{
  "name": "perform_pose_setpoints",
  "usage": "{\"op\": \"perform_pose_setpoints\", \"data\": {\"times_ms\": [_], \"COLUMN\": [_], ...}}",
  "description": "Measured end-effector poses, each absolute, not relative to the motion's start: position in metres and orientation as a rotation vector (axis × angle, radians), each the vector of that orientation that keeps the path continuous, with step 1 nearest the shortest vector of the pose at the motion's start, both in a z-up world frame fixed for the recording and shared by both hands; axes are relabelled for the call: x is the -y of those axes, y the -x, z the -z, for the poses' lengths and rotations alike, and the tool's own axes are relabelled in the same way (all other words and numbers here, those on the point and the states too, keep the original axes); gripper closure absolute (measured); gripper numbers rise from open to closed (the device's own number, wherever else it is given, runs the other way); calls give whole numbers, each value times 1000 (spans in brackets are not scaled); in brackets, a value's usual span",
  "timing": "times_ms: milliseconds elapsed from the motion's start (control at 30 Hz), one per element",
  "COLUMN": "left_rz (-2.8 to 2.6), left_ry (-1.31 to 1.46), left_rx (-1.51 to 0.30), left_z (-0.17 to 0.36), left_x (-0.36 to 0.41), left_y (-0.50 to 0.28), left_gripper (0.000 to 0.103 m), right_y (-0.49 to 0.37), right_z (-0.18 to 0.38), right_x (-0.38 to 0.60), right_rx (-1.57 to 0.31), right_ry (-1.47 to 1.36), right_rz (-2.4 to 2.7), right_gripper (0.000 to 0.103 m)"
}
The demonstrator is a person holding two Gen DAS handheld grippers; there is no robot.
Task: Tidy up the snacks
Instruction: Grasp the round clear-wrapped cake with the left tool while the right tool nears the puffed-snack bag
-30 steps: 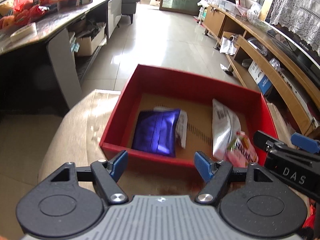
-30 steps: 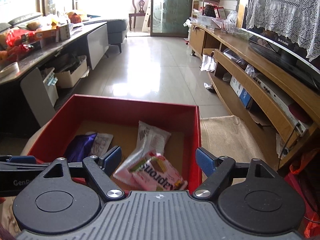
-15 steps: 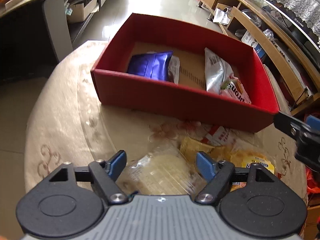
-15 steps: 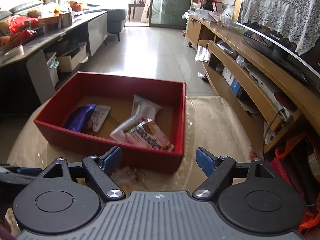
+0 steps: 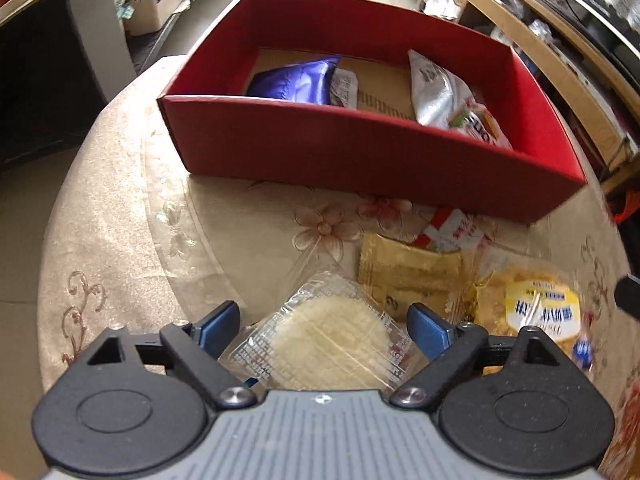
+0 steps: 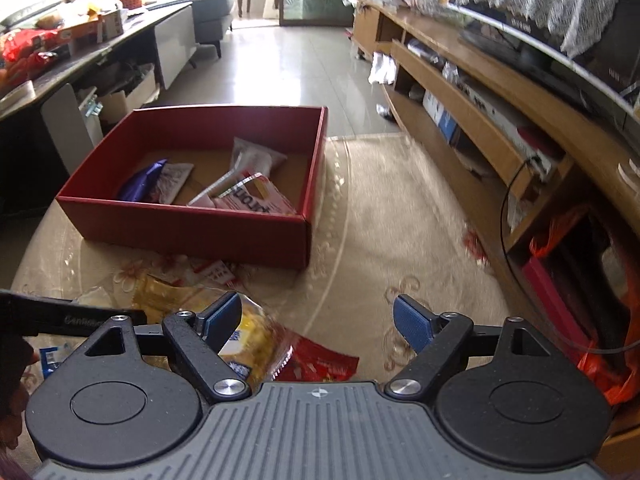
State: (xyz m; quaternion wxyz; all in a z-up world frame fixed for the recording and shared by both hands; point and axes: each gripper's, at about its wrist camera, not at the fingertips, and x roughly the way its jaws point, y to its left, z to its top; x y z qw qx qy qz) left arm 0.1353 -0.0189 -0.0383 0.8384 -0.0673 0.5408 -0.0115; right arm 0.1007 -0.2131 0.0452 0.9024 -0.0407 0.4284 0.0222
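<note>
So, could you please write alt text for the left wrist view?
The left gripper, jaws opening, hangs over a clear-wrapped rice cracker on a round table. Beside it lie a gold packet and yellow snack bag; behind, a red box holds packets.

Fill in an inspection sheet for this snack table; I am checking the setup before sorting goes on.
Surface: round table under a beige flowered cloth.
Job's things: red box holding a purple packet, a silver packet and a pink packet; clear-wrapped cake, gold packet and yellow packet on the cloth.
Clutter: red wrapper.
Grippers: left gripper opening, cake between the jaws, untouched; right gripper open, empty.
Cables: black cable by the shelving.
Surroundings: wooden shelving, tiled floor.
</note>
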Motion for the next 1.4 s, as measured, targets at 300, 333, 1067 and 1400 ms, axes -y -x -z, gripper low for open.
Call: {"op": "perform_pose_setpoints", "data": {"times_ms": [300,333,1067,1400], "left_rz": [96,107,453,563], "left_ry": [110,107,-159,-238], "left_rx": [-1176,-1189,-1228,-1193], "left_z": [31,31,28,14], "left_x": [12,11,38,40], "left_y": [-108,-104,-35,-8], "left_gripper": [42,42,21,21], "right_y": [-105,-105,-82,-83], "right_z": [-34,-33,-25,-21], "right_x": [220,218,184,177], "right_rx": [-966,-972,-1050,-1072], "right_ry": [30,27,48,50], "right_rz": [-61,-74,-194,-208], "right_gripper": [16,16,14,14]}}
